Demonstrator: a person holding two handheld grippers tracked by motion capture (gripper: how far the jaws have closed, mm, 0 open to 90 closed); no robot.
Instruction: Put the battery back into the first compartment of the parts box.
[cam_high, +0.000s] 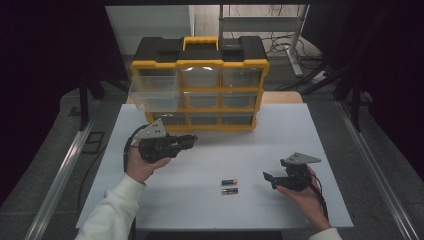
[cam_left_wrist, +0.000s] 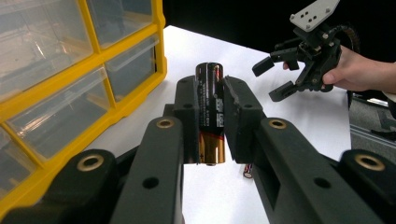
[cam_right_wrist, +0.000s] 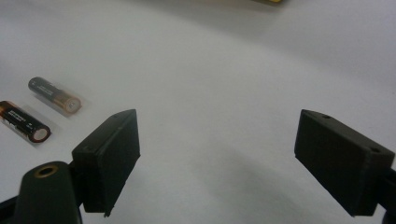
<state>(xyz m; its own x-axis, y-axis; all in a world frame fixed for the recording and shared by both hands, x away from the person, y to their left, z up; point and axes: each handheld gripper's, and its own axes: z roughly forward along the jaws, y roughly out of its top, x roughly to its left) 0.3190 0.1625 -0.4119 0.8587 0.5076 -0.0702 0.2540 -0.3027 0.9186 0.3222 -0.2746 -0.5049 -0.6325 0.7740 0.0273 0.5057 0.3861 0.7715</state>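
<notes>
White table (cam_high: 210, 165), matte and bare apart from small items; dark room beyond, grey floor at the sides. A yellow-and-black drawer cabinet (cam_high: 200, 85) stands just ahead of the left gripper (cam_left_wrist: 211, 116). That gripper is clamped on a battery (cam_left_wrist: 210, 112): black casing, copper end, upright between the pads. The right gripper (cam_right_wrist: 217, 158) hovers with jaws apart, two batteries (cam_high: 230, 186) lying on the table beside it.

Dim room with dark edges; the white table (cam_high: 210, 165) is evenly lit, shadows soft, and the batteries (cam_right_wrist: 53, 100) slightly blurred.
</notes>
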